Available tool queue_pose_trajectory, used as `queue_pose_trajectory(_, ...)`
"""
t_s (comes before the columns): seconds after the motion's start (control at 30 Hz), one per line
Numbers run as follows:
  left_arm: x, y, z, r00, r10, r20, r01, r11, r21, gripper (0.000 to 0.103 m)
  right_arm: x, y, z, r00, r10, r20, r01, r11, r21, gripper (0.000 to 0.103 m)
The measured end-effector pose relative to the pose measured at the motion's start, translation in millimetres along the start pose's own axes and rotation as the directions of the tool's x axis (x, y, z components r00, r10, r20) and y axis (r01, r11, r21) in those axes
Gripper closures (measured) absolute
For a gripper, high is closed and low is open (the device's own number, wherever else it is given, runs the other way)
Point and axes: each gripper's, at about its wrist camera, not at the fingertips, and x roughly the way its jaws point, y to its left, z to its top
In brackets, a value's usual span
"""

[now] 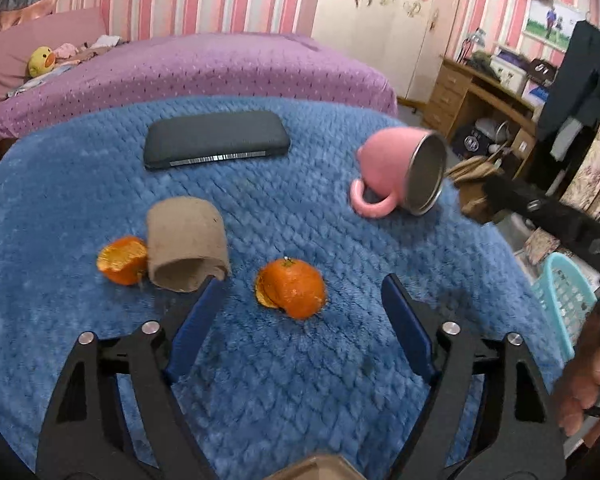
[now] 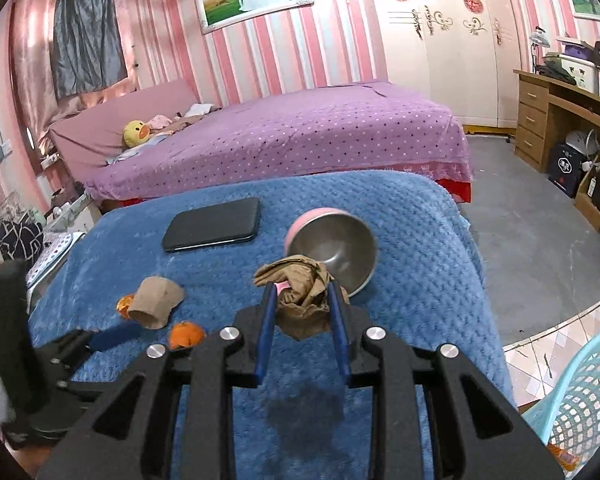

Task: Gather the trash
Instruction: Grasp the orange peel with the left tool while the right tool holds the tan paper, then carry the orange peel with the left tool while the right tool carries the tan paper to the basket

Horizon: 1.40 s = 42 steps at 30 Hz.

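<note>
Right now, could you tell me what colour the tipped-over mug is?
The mug is pink outside with a bare metal inside, clearest in the left wrist view.

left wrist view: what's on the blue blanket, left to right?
Orange peel piece → cardboard tube → peeled orange shell → pink mug lying on its side. The dark phone case lies farther back, spanning above the tube and the shell.

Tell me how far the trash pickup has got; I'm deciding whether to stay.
Done: unclear; the turquoise basket shows something orange at its edge. In hand: the right tool grips a crumpled brown wad. Left: two orange peels and a cardboard tube on the blue blanket; the open left tool frames the nearer peel.
</note>
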Motion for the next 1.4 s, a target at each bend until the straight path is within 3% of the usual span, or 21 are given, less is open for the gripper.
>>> queue_pose_trajectory(0.27,24,-3,3,0.996,-0.017,-0.085,0.017,1.0,-0.001,0.078,0,-2,2,1.0,0.007,-0.003,-0.007,1.0,-0.001,0.076)
queue_pose_trajectory(0.4,16,-9,2,0.998,-0.022,-0.054,0.023,0.999,0.026,0.089,-3,4,2,1.0,0.009,0.003,-0.009,1.0,-0.013,0.076)
queue_pose_trajectory(0.8,-51,15,3,0.997,0.002,0.079,-0.002,1.0,0.001,0.09,-31,27,-9,0.999,0.022,0.032,-0.021,0.998,-0.052,0.076)
queue_pose_trajectory(1.07,-101,34,-5,0.985,0.018,0.172,-0.011,0.999,-0.038,0.09,-55,44,-16,0.998,0.042,0.051,-0.038,0.996,-0.076,0.076)
queue_pose_trajectory(1.4,-144,43,-27,0.977,0.038,0.211,-0.024,0.997,-0.067,0.09,-98,54,-31,0.995,0.061,0.083,-0.054,0.995,-0.084,0.076)
